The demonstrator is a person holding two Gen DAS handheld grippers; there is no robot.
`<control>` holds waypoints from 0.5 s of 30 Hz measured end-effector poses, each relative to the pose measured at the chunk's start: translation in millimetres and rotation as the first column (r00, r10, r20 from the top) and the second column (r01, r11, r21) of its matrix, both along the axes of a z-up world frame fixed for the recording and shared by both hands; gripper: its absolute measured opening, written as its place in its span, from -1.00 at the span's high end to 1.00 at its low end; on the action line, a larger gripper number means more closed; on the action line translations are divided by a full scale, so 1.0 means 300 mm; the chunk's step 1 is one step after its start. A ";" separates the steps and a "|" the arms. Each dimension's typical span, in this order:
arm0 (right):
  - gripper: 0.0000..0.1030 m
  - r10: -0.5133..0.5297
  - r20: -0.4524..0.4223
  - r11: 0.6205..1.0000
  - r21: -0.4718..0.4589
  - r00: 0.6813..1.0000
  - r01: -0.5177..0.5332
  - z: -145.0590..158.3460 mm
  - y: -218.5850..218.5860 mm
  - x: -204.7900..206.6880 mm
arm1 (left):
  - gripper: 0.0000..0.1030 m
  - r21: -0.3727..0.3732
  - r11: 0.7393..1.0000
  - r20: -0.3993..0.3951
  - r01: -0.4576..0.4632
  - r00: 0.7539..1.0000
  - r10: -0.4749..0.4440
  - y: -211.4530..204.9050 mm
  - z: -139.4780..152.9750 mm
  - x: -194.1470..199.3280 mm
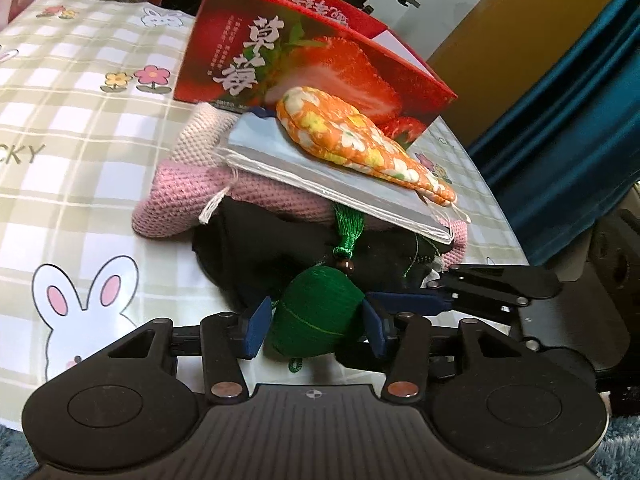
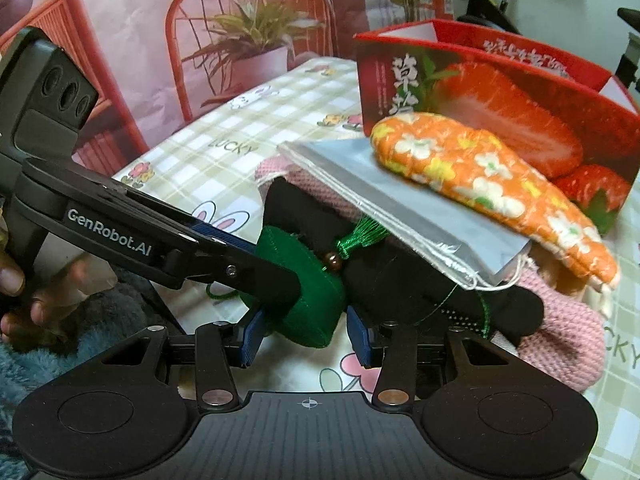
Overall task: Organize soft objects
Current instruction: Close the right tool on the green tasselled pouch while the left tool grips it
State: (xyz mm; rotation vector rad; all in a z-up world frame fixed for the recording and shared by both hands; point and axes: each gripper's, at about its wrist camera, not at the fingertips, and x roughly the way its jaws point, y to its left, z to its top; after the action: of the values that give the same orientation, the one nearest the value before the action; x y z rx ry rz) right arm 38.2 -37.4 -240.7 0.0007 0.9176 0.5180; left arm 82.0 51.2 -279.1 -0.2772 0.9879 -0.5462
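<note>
My left claw pinches the round green thread-wrapped sachet just above the rabbit-print checked surface, while my right claw stands spread around the same sachet, its blue pads not clearly touching it. Its green tassel runs up under a pile just beyond: black cloth, pink knitted piece, flat silvery pouch and orange floral fabric carrot topmost. Behind stands the open red strawberry-print box.

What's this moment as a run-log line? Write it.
left gripper: shut on sachet | right gripper: around same sachet, grip unclear | sachet: beside pile, outside box
</note>
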 end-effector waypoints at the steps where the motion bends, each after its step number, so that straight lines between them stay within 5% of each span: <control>1: 0.18 0.002 -0.003 1.000 0.003 1.000 -0.002 -0.005 0.002 0.005 | -0.01 -0.004 1.000 -0.004 0.000 1.000 0.000 0.000 -0.004 0.003; 7: 0.26 0.012 0.008 1.000 0.014 1.000 -0.012 -0.001 0.003 0.007 | 0.01 -0.014 1.000 0.014 0.005 1.000 -0.005 -0.003 0.008 -0.005; 15: 0.26 0.020 0.173 1.000 0.018 0.985 -0.023 0.119 -0.011 -0.038 | 0.01 -0.022 0.999 0.168 0.026 0.986 -0.022 -0.003 0.157 -0.053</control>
State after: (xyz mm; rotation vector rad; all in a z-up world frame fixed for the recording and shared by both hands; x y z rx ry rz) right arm 26.9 -40.6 -204.9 -0.0356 0.7434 0.5388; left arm 66.3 50.3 -232.1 -0.2368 0.8227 -0.5937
